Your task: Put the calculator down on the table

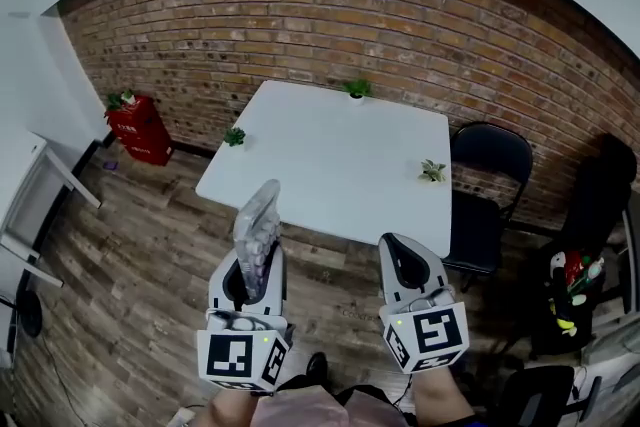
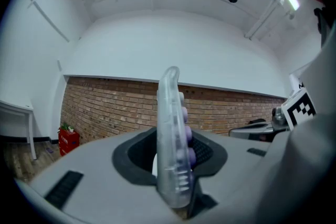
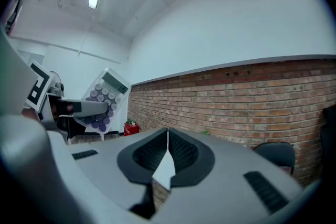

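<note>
Pinching the clear calculator (image 1: 258, 220) upright in its fingers (image 2: 137, 156), the left gripper (image 1: 262, 260) is hovering short of the near edge of the tabletop (image 1: 330, 155) — the right gripper (image 1: 398, 247) is sitting alongside, fingers (image 3: 148, 157) pressed together, empty.

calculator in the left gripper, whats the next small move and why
Probably carry it forward until it is above the tabletop. The clear plastic calculator with purple keys stands upright, clamped in the left gripper, but in the head view that gripper appears to be over the wooden floor, short of the white square table. Lowering comes after.
</note>
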Tool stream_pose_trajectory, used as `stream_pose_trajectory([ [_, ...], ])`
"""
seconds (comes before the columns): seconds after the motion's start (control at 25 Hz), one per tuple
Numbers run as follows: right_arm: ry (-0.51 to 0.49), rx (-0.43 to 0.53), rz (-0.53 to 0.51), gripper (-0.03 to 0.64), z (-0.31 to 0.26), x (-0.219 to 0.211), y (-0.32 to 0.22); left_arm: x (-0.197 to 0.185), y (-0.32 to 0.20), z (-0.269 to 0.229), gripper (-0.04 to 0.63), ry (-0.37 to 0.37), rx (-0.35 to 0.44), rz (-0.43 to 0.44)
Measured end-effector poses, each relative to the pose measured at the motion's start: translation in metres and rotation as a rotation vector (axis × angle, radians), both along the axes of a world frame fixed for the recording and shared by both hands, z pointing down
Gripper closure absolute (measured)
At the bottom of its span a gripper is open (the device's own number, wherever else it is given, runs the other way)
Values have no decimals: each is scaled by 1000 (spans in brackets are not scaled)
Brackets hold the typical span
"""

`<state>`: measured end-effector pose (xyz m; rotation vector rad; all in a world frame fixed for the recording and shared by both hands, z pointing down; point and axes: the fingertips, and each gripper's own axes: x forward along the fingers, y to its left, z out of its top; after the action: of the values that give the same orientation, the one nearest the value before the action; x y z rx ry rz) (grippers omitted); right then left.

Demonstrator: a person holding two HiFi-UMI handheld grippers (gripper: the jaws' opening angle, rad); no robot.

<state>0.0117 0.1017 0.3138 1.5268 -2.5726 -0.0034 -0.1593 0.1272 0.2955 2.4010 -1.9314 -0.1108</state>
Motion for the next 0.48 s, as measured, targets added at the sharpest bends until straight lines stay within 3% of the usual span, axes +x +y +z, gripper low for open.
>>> stream_pose_trajectory([
  [0.48,-4,-25,53,611,12,2,-74,0,-86,26,462,8,-67,53],
])
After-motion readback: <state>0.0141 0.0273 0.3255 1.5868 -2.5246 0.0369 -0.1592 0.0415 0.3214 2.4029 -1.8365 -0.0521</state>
